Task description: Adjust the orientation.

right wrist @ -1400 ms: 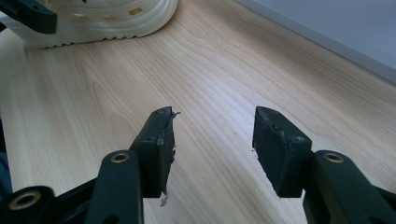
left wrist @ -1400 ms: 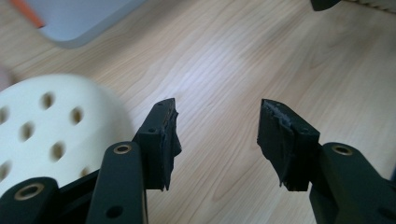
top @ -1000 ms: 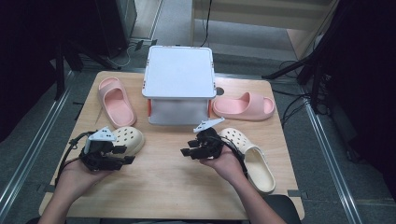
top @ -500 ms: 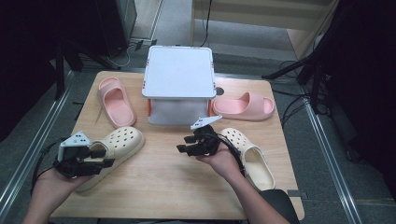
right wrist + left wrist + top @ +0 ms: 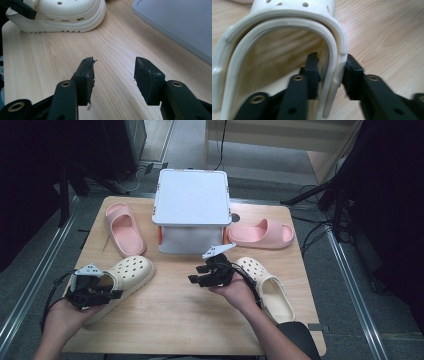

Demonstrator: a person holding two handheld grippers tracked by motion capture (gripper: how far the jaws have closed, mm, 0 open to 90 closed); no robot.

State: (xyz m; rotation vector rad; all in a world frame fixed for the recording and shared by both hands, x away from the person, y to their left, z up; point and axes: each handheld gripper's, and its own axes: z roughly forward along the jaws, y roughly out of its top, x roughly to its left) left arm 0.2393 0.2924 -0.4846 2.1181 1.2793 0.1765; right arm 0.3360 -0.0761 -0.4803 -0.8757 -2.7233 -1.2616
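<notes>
High view, layout: a cream perforated foam clog [image 5: 122,280] lies at seven o'clock on the wooden surface [image 5: 175,320], its twin clog [image 5: 267,287] at four o'clock; two pink foam slides [image 5: 122,227] [image 5: 261,233] flank a white lidded plastic box [image 5: 191,202] at twelve o'clock.
Left tongs [image 5: 102,294]: jaws have just been closing; in the left gripper view one jaw sits inside the near clog's heel opening and the other outside, straddling the rim [image 5: 334,62]; the inner pad looks a shade off the wall, so I judge them not yet clenched.
Right tongs [image 5: 113,75]: released, nothing between them, hovering over bare wood between the clogs.
Done: left tongs are placed around the rim.
Left: clamping, lifting and placing the clog; the other shoes are untouched.
</notes>
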